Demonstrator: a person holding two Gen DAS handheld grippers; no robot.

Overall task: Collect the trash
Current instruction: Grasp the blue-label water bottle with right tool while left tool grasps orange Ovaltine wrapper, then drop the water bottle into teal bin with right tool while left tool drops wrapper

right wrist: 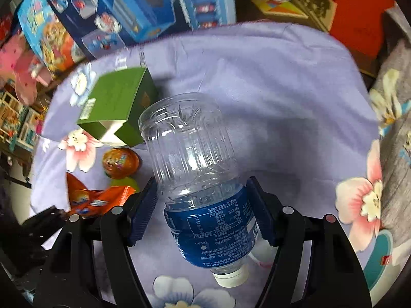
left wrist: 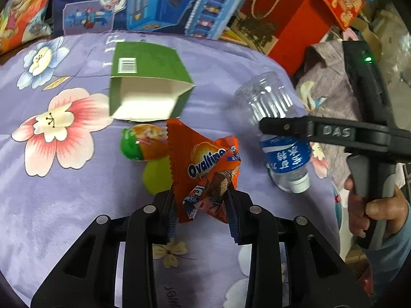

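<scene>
The left gripper [left wrist: 201,202] is clenched on an orange Ovaltine wrapper [left wrist: 205,169], lifted over the middle of the floral purple bedsheet [left wrist: 64,205]. The right gripper [right wrist: 203,208] clamps a clear plastic bottle [right wrist: 197,179] with its cap toward the camera. A green carton [left wrist: 149,87] and a toy egg [left wrist: 143,142] lie near the sheet's far edge.

I read "Ovaltine" on the orange wrapper [left wrist: 205,169] pinched between my left fingers. "DAS" is scratched on the right gripper [left wrist: 336,131] off to their right. The blue label [right wrist: 213,231] between my right fingers carries small print I cannot make out.
</scene>
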